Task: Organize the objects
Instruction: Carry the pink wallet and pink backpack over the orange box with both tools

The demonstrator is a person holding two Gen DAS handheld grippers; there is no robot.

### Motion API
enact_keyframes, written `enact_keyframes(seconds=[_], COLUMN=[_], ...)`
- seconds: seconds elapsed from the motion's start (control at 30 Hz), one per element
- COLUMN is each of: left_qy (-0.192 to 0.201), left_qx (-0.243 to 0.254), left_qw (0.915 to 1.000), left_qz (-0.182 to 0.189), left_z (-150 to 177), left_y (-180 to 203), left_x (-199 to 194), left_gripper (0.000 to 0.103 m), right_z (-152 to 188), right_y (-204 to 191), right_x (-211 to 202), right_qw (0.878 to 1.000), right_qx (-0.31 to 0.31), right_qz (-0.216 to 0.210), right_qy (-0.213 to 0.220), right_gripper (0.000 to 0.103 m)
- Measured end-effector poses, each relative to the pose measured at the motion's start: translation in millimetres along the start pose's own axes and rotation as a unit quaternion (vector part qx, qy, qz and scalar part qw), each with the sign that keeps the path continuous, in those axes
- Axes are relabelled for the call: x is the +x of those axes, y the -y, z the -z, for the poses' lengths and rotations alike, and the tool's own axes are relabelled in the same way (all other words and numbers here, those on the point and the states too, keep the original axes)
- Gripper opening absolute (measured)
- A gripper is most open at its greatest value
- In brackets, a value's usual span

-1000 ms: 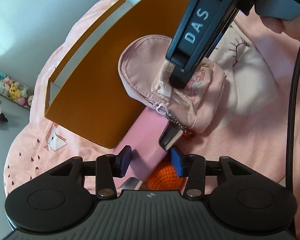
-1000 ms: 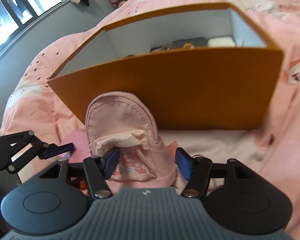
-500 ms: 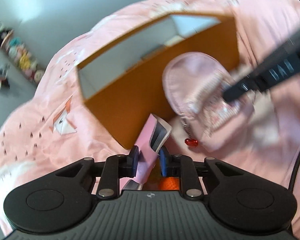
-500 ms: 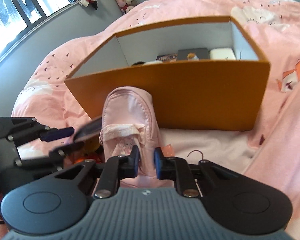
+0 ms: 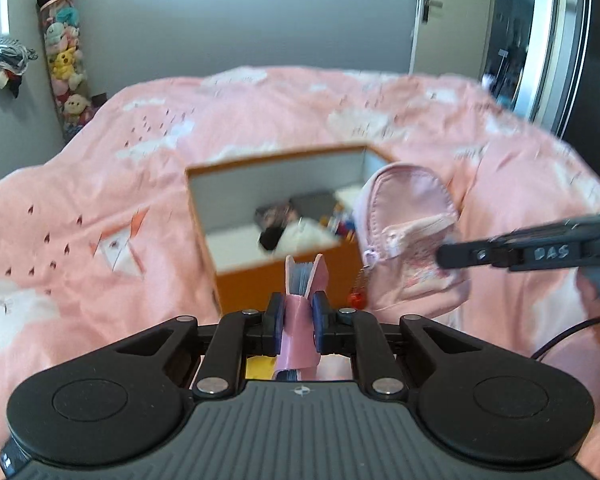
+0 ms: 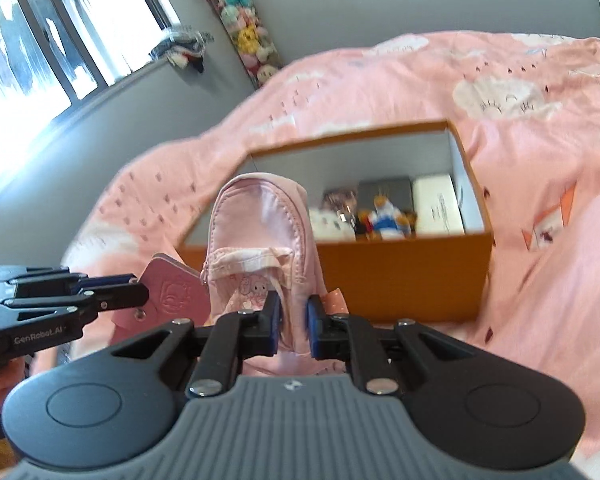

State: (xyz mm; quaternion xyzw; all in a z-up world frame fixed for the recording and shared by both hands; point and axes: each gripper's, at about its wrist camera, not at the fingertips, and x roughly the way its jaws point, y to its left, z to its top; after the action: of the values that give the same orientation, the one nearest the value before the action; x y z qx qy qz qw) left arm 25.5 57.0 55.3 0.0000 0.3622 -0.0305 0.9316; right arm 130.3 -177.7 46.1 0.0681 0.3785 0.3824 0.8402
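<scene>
Pink bedding (image 5: 260,112) printed with clouds covers the bed, and on it sits an orange cardboard box (image 6: 404,280) with grey inner walls, holding small toys and flat packets. Above its near side the left tool (image 5: 296,318) is clenched on a slim pink wallet (image 5: 300,304) – smooth, embossed, standing on edge. Just beside it, the right tool (image 6: 294,320) is clamped on the lower edge of a soft, stitched pink mini backpack (image 6: 260,232) – dome-topped, with a zipped front pocket.
</scene>
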Motion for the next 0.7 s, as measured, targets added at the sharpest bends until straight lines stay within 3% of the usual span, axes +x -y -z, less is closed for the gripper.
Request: enact_keyframes(seconds=[0.13,0.27,0.43,0.7], left_qy=[0.030,0.049,0.002,-0.092], left_qx=[-0.030,-0.045,-0.043,-0.051], left_qw=[0.9989,0.9978,0.9973,0.9874], left_qz=[0.021,0.008,-0.059,-0.119], left_z=[-36,-78,-105,-101], left_y=[-13,-22,-27,-40], left_x=[-5,14,85,185], left_gripper=[0.016,0.016,0.016,0.016], right_z=[-29,-58,-83,-96], right_y=[0,4,15,38], right_x=[-6,0,31,77], right_qw=[1.000,0.998,0.997,0.997], right_qx=[0.002,-0.002,-0.007,-0.014], right_qz=[-0.005,0.017,0.045,0.070], right_qy=[0.031,0.059,0.062,0.039], right_gripper=[0.014,0.014,0.014,0.014])
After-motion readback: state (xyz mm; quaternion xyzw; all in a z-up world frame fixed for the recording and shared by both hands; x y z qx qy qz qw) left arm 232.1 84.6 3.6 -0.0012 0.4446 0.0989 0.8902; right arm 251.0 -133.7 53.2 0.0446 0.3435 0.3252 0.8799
